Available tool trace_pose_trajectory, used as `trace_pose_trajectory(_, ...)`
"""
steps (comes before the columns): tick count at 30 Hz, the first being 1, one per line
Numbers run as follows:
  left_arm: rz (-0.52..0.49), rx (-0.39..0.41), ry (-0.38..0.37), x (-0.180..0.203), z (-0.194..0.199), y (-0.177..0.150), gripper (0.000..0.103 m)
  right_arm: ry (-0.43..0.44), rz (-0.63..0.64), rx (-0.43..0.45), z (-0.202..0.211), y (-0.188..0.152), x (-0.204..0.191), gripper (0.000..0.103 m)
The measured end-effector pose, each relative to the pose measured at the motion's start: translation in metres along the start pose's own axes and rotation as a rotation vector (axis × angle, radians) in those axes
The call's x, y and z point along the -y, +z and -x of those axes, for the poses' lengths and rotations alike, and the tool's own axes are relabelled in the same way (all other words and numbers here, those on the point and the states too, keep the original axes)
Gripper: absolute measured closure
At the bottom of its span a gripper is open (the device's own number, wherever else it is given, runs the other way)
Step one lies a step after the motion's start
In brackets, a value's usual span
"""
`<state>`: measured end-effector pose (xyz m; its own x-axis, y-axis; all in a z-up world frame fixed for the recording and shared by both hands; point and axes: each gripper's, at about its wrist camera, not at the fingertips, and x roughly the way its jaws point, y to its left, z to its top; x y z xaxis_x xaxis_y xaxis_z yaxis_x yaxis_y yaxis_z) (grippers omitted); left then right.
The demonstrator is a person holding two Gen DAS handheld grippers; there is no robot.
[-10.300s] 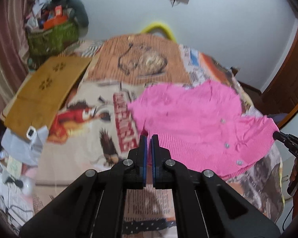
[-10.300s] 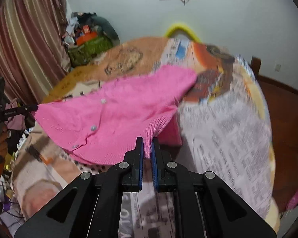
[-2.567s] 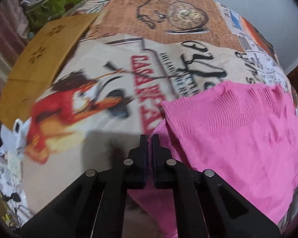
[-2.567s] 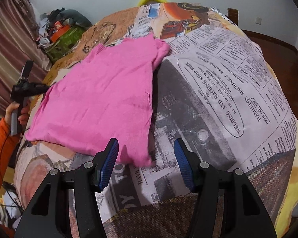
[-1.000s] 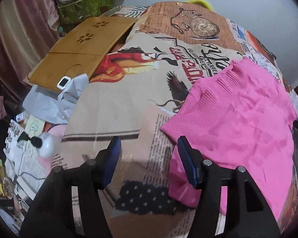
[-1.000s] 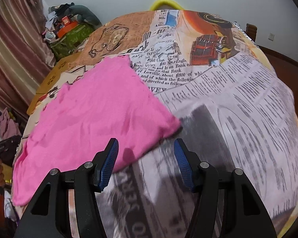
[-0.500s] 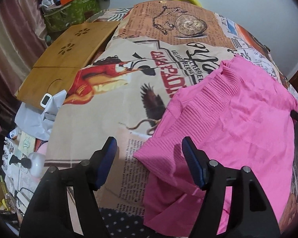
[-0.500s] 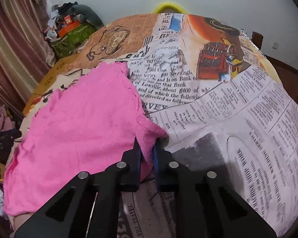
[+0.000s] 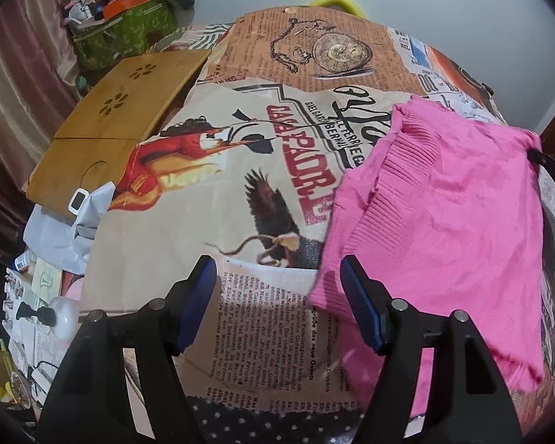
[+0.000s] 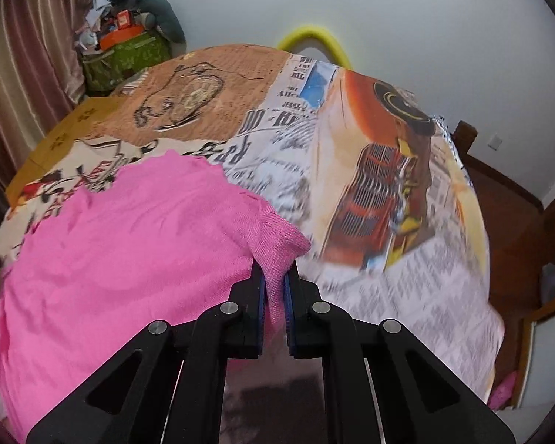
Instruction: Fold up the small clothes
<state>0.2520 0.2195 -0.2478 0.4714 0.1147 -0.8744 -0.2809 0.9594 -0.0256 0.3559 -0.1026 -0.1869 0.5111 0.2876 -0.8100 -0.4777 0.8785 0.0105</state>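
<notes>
A pink knitted sweater (image 9: 447, 218) lies on the bed, on a newspaper-print sheet (image 9: 211, 192). My left gripper (image 9: 277, 285) is open and empty; its right finger is beside the sweater's near ribbed edge. In the right wrist view the sweater (image 10: 129, 244) spreads to the left. My right gripper (image 10: 275, 281) is shut on the sweater's far corner and holds it lifted off the sheet (image 10: 370, 192). The right gripper's tip also shows in the left wrist view (image 9: 547, 161) at the sweater's far right corner.
A wooden lap tray (image 9: 111, 125) lies at the bed's left edge, with a grey cloth (image 9: 66, 222) below it. A green basket of clutter (image 9: 125, 26) stands at the back left by a curtain. A yellow hoop (image 10: 314, 42) stands behind the bed.
My right gripper closed on the sweater's corner and has lifted it. My left gripper, open, has moved closer to the sweater's near left edge.
</notes>
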Motion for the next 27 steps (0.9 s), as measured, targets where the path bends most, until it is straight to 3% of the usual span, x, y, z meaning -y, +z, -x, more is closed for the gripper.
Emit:
trace_pose_trajectory(10,-0.007,-0.012,-0.07,0.008,-0.004,0.004,0.033,-0.001,0.017,0.04,-0.029,0.054,-0.015,0.094)
trace_pose_trajectory(13,-0.034,-0.021,-0.076,0.018,-0.007,0.005,0.033,0.045,-0.023,-0.01,-0.035,0.056,-0.022,0.091)
trace_pose_trajectory(17,-0.053,-0.029,-0.087,0.029,-0.009,0.005,0.033,0.129,-0.054,-0.006,-0.017,0.034,-0.034,0.054)
trace_pose_trajectory(20,-0.058,-0.033,-0.097,0.033,-0.007,0.001,0.033,0.149,-0.006,0.016,0.007,0.009,-0.046,0.053)
trace_pose_trajectory(27,-0.052,-0.084,-0.108,0.032,-0.015,-0.009,0.033,0.246,-0.06,-0.01,0.055,-0.06,-0.057,0.047)
